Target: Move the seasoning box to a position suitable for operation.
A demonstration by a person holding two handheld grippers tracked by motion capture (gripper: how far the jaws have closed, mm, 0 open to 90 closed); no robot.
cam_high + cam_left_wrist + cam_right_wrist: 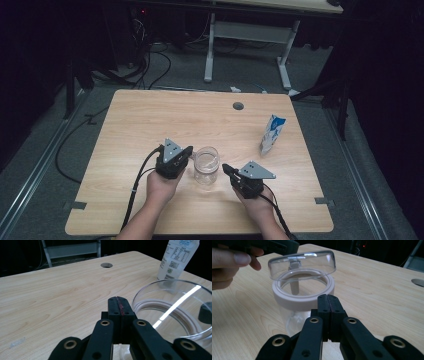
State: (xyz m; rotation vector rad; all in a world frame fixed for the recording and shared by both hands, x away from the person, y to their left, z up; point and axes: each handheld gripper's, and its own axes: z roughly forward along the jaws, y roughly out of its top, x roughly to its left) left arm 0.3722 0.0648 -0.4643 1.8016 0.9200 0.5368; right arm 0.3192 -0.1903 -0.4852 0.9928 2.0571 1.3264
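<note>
Standing near the table's (130,125) front middle, the glass jar (206,165) is between both grippers | lid (302,263): clear, tilted up over the white rim | left gripper (119,305): jaws pressed together, holding nothing, just beside jar | right gripper (329,302): jaws together, empty, near jar | carton (272,134): upright, well apart

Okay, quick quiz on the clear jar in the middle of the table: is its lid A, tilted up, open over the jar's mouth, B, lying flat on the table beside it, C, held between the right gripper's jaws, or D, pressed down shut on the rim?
A: in the right gripper view the clear lid stands tilted above the jar, a gap showing over its white rim.
</note>
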